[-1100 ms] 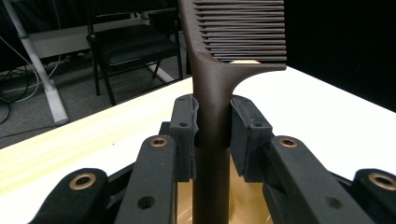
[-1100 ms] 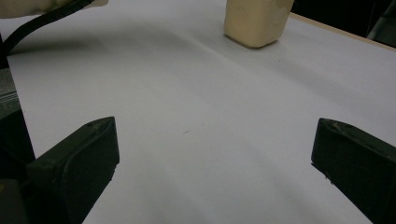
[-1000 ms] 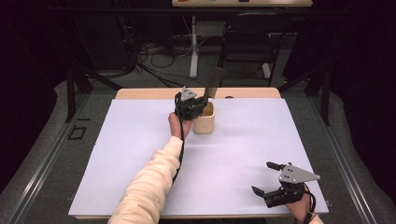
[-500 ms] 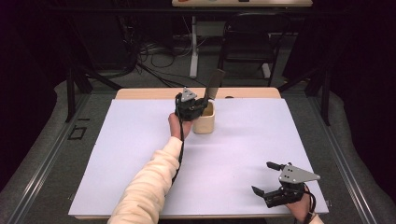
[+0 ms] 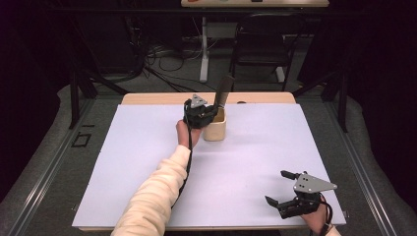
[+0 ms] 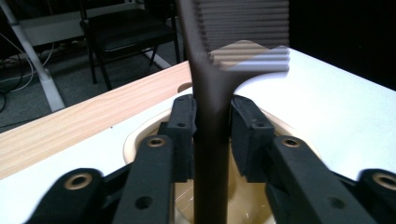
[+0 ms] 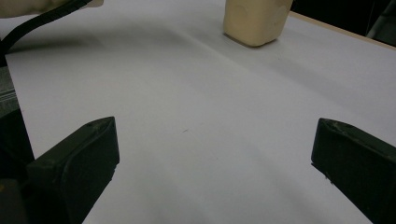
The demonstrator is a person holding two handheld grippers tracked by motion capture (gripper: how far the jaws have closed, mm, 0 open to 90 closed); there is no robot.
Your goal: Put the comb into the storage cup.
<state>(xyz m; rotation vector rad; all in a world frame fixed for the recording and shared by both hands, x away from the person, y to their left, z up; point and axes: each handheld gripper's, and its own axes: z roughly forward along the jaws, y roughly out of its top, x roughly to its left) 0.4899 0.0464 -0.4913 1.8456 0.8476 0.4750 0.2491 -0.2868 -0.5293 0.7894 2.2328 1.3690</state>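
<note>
At the far middle of the white table (image 5: 147, 162), the left gripper (image 5: 209, 114) is held at the rim of a cream cup (image 5: 216, 129), and a dark comb (image 5: 224, 92) is seen standing in that cup, tilted slightly and rising above the rim toward the far edge. In the left gripper view the comb's handle (image 6: 210, 140) is seen running up between the two black pads (image 6: 183, 135), with its toothed part at the top of the frame. The jaws have just been opening a little with the comb between them; a thin gap seems to be visible on each side of the handle, though the close, blurred view makes it hard to be certain that the pads are fully off it. The cup's opening (image 6: 140, 140) is seen beneath the jaws, and a strip of bare wooden tabletop (image 6: 70, 135) is seen behind it.

The right gripper (image 5: 285, 189) is held low over the near right corner of the table, well apart from the cup. Its jaws are spread wide with nothing between them, as is shown in the right gripper view, where the cup (image 7: 256, 21) is seen far off on the white surface. A dark chair (image 5: 260, 44) is seen on the floor beyond the table.
</note>
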